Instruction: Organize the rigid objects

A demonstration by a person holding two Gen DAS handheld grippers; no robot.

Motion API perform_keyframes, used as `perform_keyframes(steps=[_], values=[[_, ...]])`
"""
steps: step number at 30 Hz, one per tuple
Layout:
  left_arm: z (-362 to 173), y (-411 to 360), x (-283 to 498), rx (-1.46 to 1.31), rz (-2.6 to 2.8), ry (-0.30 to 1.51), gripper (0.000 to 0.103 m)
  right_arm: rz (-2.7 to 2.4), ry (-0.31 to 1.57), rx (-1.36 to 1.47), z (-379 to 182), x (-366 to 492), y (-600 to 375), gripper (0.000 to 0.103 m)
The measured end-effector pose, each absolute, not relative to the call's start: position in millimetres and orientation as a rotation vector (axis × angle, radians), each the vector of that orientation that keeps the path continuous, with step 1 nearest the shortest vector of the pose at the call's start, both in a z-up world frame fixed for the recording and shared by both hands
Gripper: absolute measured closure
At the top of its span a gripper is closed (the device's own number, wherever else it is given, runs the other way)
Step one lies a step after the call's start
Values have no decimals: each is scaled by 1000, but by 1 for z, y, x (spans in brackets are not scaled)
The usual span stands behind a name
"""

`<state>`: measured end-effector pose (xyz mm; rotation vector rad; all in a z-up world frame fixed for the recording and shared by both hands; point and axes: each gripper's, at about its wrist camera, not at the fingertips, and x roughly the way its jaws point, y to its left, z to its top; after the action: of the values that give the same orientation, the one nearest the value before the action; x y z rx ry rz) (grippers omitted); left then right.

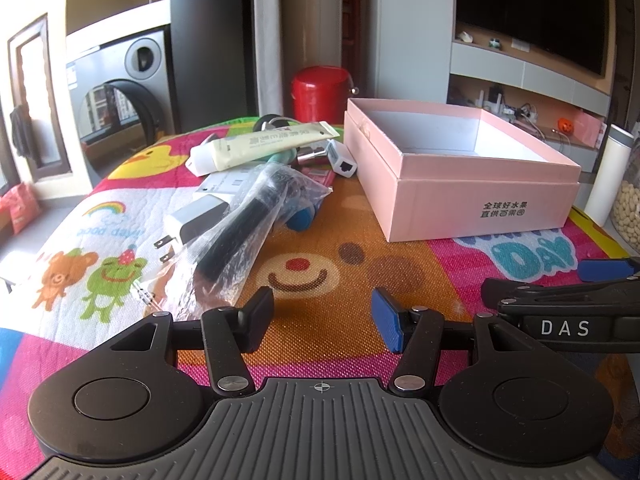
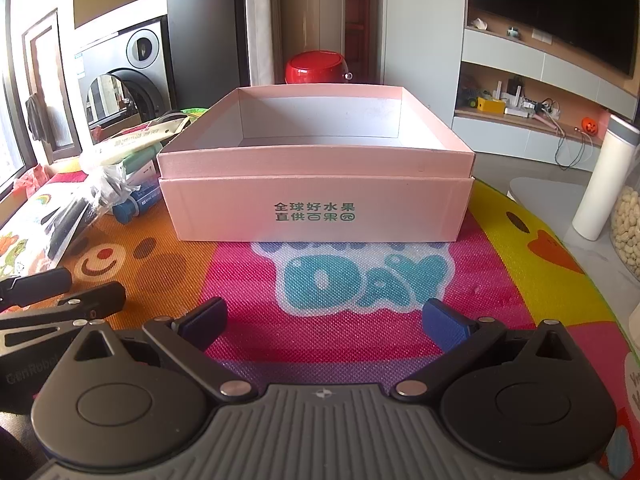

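Note:
An open pink box (image 1: 476, 200) stands on the colourful mat; its inside looks bare. It fills the middle of the right wrist view (image 2: 316, 208). Left of it lies a pile: a pale green tube (image 1: 260, 146), a black stick in a clear bag (image 1: 244, 220), a white plug charger (image 1: 188, 224), a white adapter (image 1: 342, 160) and a blue-capped item (image 1: 302, 218). My left gripper (image 1: 322, 326) is open and empty, low over the mat in front of the pile. My right gripper (image 2: 324, 326) is open and empty, in front of the box.
A white bottle (image 2: 600, 184) and a jar of pale beans (image 2: 628, 228) stand at the right table edge. A red pot (image 1: 320, 92) sits behind the box. The right gripper's fingers (image 1: 560, 300) show at the right of the left wrist view.

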<state>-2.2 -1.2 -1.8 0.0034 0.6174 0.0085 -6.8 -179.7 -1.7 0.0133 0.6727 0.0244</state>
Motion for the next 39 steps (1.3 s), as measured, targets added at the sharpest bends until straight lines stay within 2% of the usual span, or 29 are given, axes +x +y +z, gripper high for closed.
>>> perform_keyframes(steps=[29, 32, 39], values=[[0, 0, -6, -3, -29, 615, 45, 32, 715, 25, 1, -5, -182, 0], [6, 10, -4, -41, -94, 620, 46, 55, 780, 15, 6, -1, -183, 0], [21, 53, -7, -72, -208, 600, 46, 65, 782, -16, 5, 0, -180, 0]])
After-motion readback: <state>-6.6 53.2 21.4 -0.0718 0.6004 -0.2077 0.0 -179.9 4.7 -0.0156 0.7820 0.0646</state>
